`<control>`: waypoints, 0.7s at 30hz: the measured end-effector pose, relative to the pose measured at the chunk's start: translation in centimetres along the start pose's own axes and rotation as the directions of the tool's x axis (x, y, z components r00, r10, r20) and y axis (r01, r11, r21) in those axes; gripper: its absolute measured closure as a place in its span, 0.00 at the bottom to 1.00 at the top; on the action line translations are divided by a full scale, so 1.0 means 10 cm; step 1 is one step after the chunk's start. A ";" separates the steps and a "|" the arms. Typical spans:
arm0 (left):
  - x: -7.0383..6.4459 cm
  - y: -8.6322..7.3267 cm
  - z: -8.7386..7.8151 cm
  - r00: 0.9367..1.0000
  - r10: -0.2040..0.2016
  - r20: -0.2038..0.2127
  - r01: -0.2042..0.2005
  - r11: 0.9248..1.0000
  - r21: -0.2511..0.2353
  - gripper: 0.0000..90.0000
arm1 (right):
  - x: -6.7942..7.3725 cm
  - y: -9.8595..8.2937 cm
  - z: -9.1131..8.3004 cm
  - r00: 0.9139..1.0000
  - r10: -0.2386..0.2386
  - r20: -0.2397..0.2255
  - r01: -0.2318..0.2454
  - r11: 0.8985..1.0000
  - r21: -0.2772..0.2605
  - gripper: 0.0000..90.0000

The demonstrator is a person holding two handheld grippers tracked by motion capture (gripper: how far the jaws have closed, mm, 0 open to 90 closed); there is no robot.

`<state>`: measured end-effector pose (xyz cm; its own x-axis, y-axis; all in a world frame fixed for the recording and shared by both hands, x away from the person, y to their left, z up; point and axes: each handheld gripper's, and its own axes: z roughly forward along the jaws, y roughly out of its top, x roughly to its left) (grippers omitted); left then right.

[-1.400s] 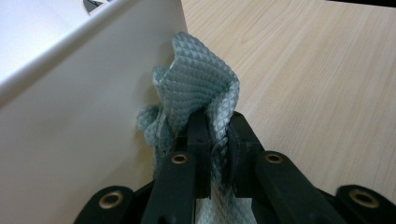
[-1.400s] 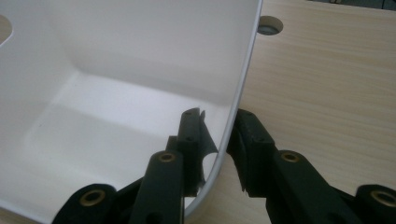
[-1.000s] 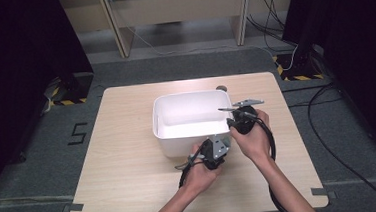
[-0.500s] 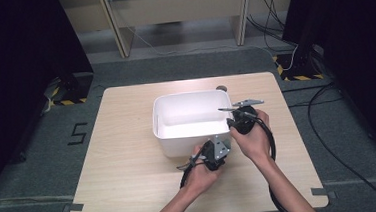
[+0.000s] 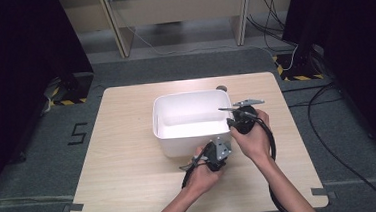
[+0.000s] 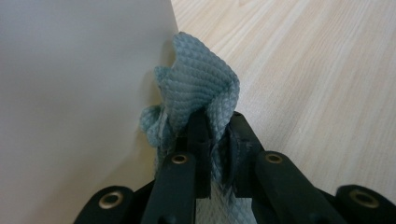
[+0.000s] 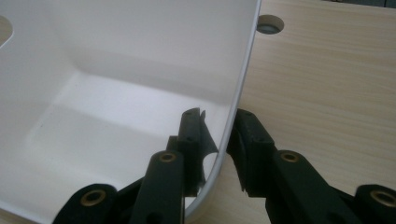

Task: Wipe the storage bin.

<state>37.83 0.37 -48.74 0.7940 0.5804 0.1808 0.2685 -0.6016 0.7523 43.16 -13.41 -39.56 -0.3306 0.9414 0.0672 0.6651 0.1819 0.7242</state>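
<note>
Soft teal cloth (image 6: 198,88) bunches in my closed left gripper (image 6: 215,135); right gripper (image 7: 215,135) clamps the stiff tub (image 7: 140,70) rim, a sound hold.

I see the wooden table (image 5: 129,155) standing on grey carpet floor (image 5: 40,166). A round cable hole (image 5: 221,88) sits in the tabletop near its far edge, right of centre. A black "5" marking (image 5: 78,133) lies on the floor just off the table's left edge. Yellow-and-black hazard tape (image 5: 63,101) marks the floor beyond the far-left corner. Loose black cables (image 5: 329,141) run across the floor past the right edge. Light wooden furniture (image 5: 179,6) stands beyond the far edge.
</note>
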 end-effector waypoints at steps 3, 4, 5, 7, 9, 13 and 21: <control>-0.02 -0.01 0.04 1.000 0.002 -0.001 -0.002 1.000 0.009 0.91 | 0.00 0.00 0.00 1.000 0.002 -0.001 -0.002 1.000 0.001 0.82; -0.02 -0.01 0.06 1.000 0.009 0.001 -0.009 1.000 0.017 0.91 | 0.00 0.00 0.00 1.000 0.002 -0.002 -0.002 1.000 0.001 0.83; -0.02 -0.01 0.07 1.000 0.007 0.005 -0.007 1.000 0.017 0.91 | 0.00 0.00 0.00 1.000 0.002 -0.002 -0.002 1.000 0.001 0.83; -0.03 0.00 0.09 1.000 0.009 0.004 -0.009 1.000 0.019 0.91 | 0.00 0.00 0.00 1.000 0.007 -0.006 -0.007 1.000 0.002 0.83; -0.04 0.01 0.11 1.000 0.014 0.007 -0.014 1.000 0.022 0.91 | 0.00 0.00 0.00 1.000 0.009 -0.008 -0.009 1.000 0.005 0.83; -0.05 0.03 0.15 1.000 0.011 0.011 -0.011 1.000 0.027 0.91 | -0.01 0.00 0.00 1.000 0.009 -0.012 -0.009 1.000 0.005 0.84; -0.06 0.06 0.17 1.000 -0.002 0.008 0.002 1.000 0.020 0.91 | -0.01 0.00 0.00 1.000 0.010 -0.013 -0.010 1.000 0.007 0.85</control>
<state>38.47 -1.33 -49.48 0.7979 0.5772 0.1738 0.2812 -0.6115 0.7396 43.20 -13.45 -39.60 -0.3327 0.9393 0.0835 0.6730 0.1745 0.7187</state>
